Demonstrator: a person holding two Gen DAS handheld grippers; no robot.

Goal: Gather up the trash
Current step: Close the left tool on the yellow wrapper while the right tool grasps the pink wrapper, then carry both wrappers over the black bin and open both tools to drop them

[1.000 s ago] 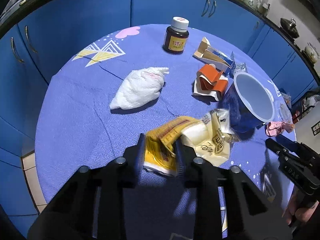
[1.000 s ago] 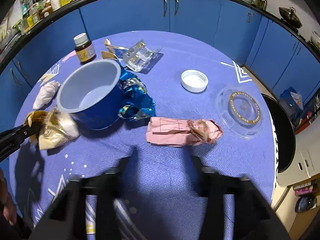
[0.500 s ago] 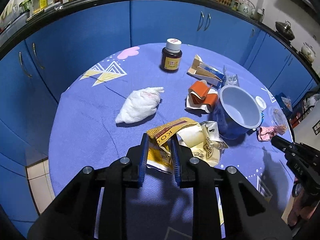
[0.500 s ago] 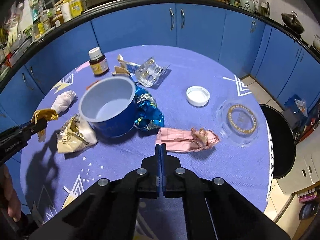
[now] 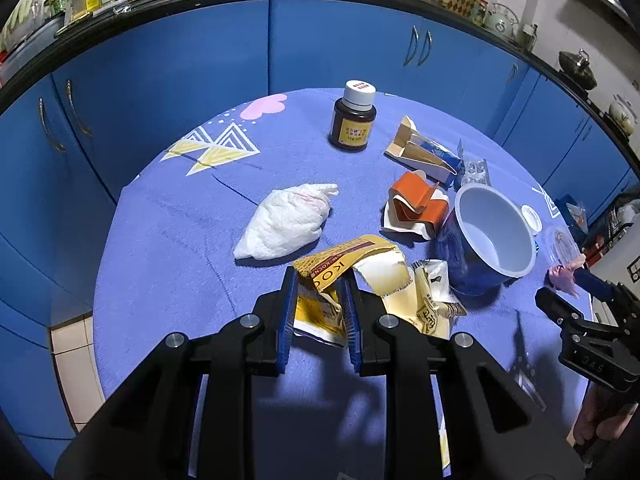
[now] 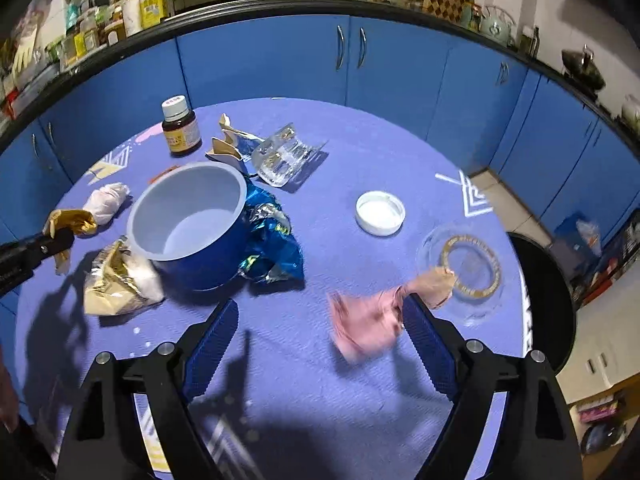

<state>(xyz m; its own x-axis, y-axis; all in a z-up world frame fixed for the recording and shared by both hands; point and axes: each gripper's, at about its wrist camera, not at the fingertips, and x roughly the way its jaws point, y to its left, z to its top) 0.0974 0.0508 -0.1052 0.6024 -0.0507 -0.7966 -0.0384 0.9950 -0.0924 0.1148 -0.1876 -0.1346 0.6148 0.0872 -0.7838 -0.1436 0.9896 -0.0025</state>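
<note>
My left gripper (image 5: 318,300) is shut on a yellow snack wrapper (image 5: 332,276) and holds it above the blue tablecloth; it also shows in the right wrist view (image 6: 70,220). A cream wrapper (image 5: 424,300) lies just right of it. My right gripper (image 6: 320,324) is open wide. A pink crumpled wrapper (image 6: 372,316), blurred, hangs against its right finger (image 6: 424,332), touching only that pad. A white tissue wad (image 5: 288,220), orange packet (image 5: 416,204) and blue foil wrapper (image 6: 268,248) lie on the table.
A blue pot (image 6: 192,224) stands mid-table. A brown bottle (image 5: 354,118), torn carton (image 5: 420,152), clear blister pack (image 6: 284,156), white lid (image 6: 380,214) and clear lid (image 6: 468,268) lie around. A black bin (image 6: 548,300) stands off the right edge.
My right gripper went from open to shut and has opened again; the pink wrapper moved right and now hangs at its right finger. My left gripper lifted the yellow wrapper higher.
</note>
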